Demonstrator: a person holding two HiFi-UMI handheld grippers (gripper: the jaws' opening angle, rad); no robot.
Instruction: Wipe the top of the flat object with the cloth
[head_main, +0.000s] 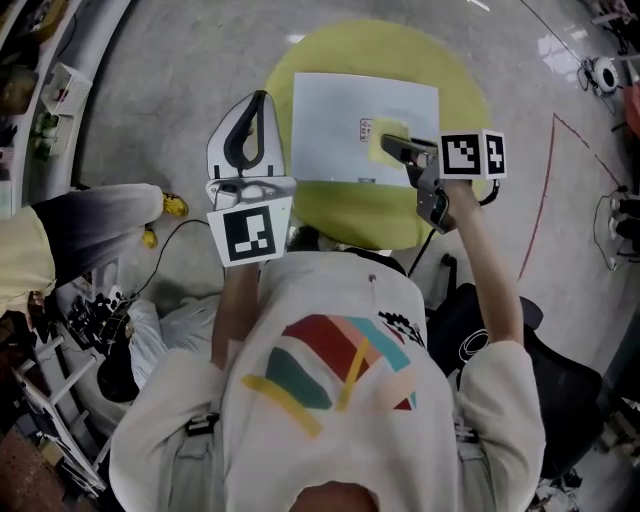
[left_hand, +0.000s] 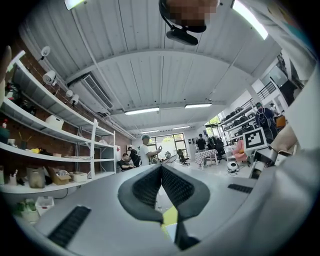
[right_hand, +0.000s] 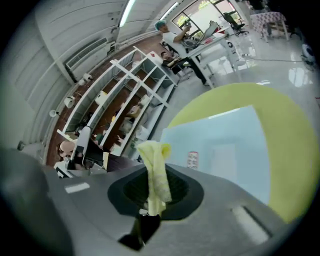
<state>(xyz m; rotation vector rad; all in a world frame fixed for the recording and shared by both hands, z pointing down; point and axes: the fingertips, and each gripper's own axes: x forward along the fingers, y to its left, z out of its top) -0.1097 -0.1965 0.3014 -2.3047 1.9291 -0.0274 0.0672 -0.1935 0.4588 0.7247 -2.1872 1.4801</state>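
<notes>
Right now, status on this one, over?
Left gripper shut, empty. Right gripper shut on yellow cloth, over the pale blue board. Nothing blocking the board.

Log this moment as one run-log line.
right gripper: shut on small yellow cloth | cloth: over pale blue flat board | left gripper: shut, empty, left of board

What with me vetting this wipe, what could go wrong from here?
The cloth is pinched as a narrow strip in the right gripper, so bare jaws might scrape the board. The left gripper is shut, off the board, so the board may slide on the table.
</notes>
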